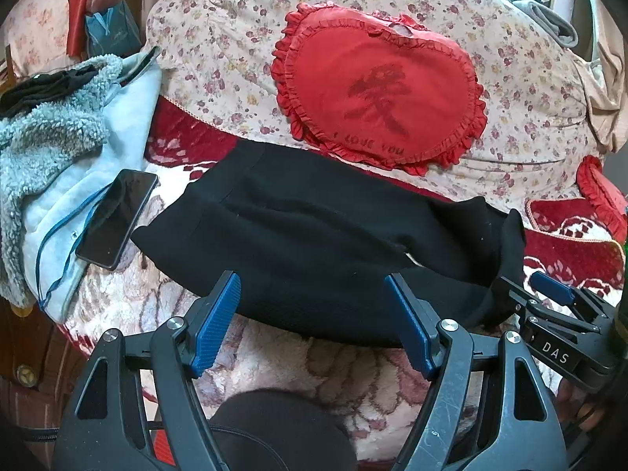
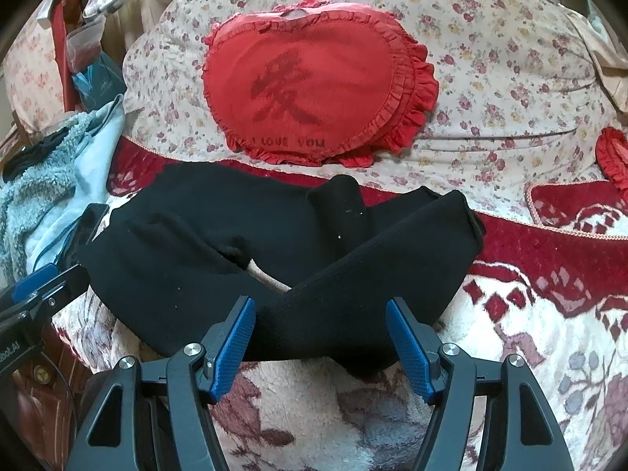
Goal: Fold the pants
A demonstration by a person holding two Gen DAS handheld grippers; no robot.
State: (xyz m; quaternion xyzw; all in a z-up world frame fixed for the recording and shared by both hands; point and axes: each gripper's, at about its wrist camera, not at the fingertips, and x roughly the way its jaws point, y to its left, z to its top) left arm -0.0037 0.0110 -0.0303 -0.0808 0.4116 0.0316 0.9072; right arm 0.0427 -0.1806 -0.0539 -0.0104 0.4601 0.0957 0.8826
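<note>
Black pants lie across the red-and-white blanket, waist end to the left. In the right wrist view the pants show two legs crossing; one leg runs up to the right, and a sliver of blanket shows between them. My left gripper stands open at the pants' near edge, nothing between its blue pads. My right gripper is open too, over the near edge of the crossed legs. Each gripper shows in the other's view: the right gripper, the left gripper.
A red heart pillow leans on a floral quilt behind the pants. A dark phone with a blue cord lies on a pale blue fleece garment to the left. Another red pillow sits far right.
</note>
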